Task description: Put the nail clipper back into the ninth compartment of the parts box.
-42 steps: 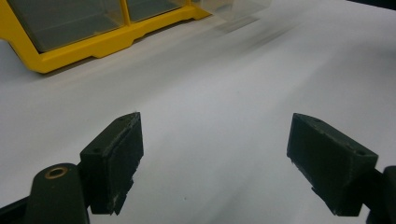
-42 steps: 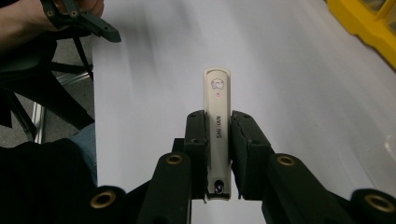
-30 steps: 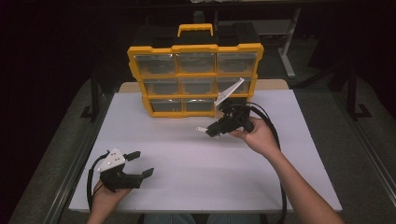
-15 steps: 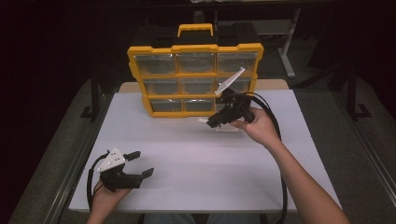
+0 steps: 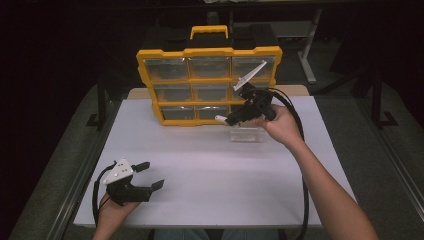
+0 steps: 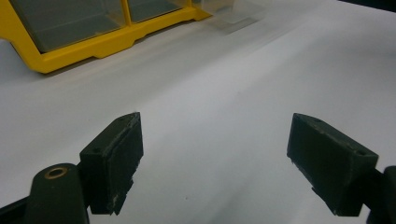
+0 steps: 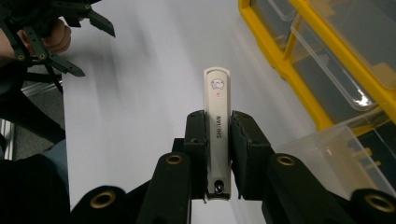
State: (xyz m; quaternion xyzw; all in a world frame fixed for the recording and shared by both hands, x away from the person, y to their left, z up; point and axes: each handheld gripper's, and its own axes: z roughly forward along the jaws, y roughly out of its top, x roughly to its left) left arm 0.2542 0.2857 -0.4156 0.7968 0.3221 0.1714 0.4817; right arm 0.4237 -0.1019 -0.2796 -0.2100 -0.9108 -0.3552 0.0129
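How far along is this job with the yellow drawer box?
Done: one clear drawer is pulled out and sits on the table before the yellow organizer. In hand: the right claw grips a white nail clipper near it. Left: probably dropping the clipper in and refitting the drawer. The left claw waits open.

high: above, forward-down | gripper views: close, along jaws | shared: yellow organizer (image 5: 210, 85)

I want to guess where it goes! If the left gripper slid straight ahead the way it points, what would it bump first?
Probably nothing soon: ahead of the left gripper lies bare white table. Farther on sits the yellow organizer, slightly to one side, so it might get hit, though depth is hard to judge.
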